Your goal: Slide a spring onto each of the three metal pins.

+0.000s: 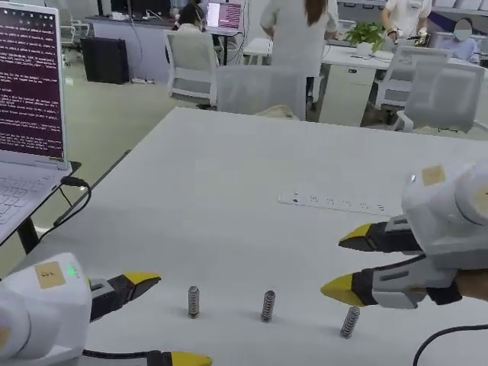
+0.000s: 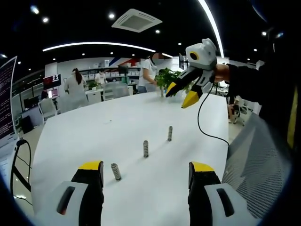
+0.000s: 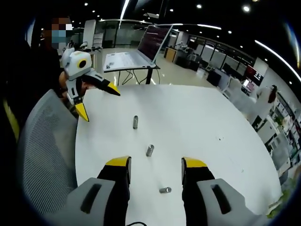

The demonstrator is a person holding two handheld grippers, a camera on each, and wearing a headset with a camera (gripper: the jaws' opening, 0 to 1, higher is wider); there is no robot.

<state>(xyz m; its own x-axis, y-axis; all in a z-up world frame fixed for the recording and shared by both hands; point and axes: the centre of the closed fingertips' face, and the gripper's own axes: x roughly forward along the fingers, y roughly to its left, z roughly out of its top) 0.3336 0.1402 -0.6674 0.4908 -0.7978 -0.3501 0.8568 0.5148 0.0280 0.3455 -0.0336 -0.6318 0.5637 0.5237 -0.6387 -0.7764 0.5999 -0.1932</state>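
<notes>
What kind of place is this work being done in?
Probably an open-plan office or lab: a white table, an open laptop, office chairs and people at desks behind.

table point(image 1: 229, 175): white top, carrying three springs in a row near its front edge
left gripper point(image 1: 169, 319): entering at lower left, yellow-tipped jaws standing apart, gripping nothing
right gripper point(image 1: 338, 264): entering at right, jaws standing apart, gripping nothing
left spring point(image 1: 194, 302): standing upright, just right of the left gripper
middle spring point(image 1: 268, 306): standing upright between the other two
right spring point(image 1: 350, 322): leaning rightward, below the right gripper
power strip point(image 1: 332, 203): lying flat beyond the springs
laptop point(image 1: 27, 99): displaying text, left of the table
</notes>
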